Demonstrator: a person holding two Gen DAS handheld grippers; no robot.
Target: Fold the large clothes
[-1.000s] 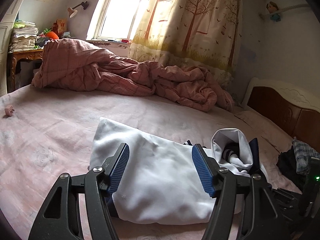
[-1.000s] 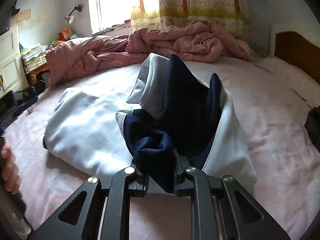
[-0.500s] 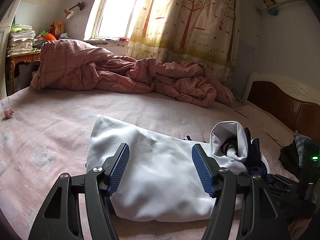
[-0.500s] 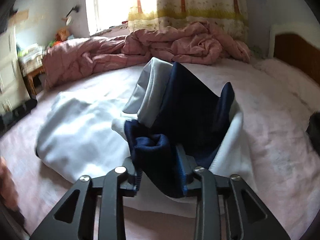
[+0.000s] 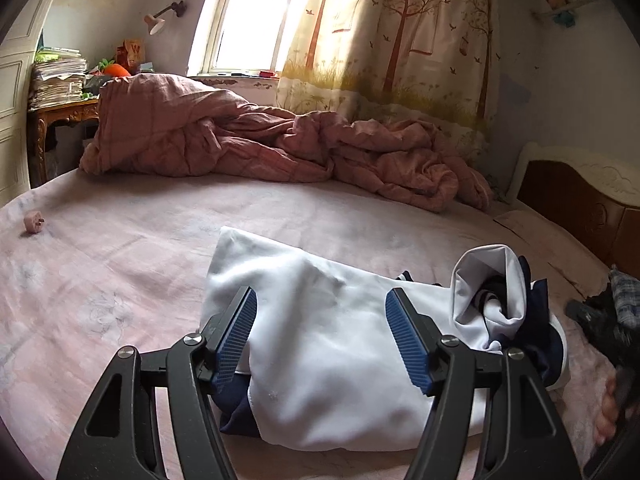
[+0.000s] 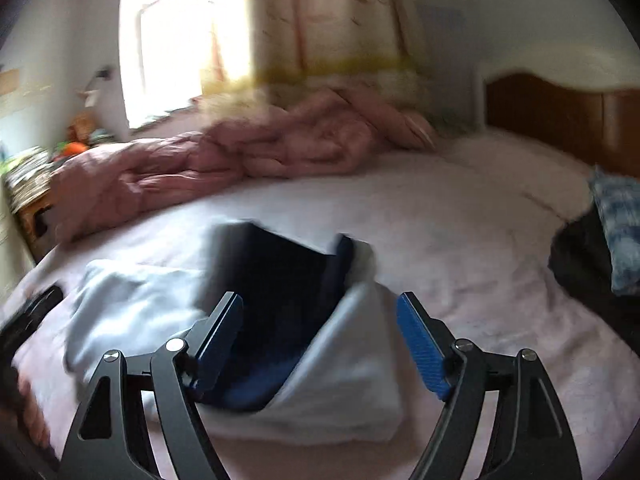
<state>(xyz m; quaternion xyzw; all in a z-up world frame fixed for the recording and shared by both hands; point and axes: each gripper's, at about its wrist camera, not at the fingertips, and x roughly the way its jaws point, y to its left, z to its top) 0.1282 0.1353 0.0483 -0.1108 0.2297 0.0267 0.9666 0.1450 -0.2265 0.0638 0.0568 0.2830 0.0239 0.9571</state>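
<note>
Letting go: white-and-navy fabric garment (image 6: 344, 364) now lies bunched on the pink bed sheet (image 6: 460, 240), navy sleeve dropped from right gripper (image 6: 320, 340), fingers opening, nothing pinched. Left gripper (image 5: 320, 332) spread above white panel. Fold laid; next needs regrasp.

Daylight pours in through the window (image 5: 248, 20), blown out to plain white, and glows through the curtain (image 5: 400, 40) beside it. The left wrist view is sharp, and the pink bed (image 5: 120, 248) lies softly lit. The right wrist view is smeared with motion blur. Both bend at dark, rounded edges.
</note>
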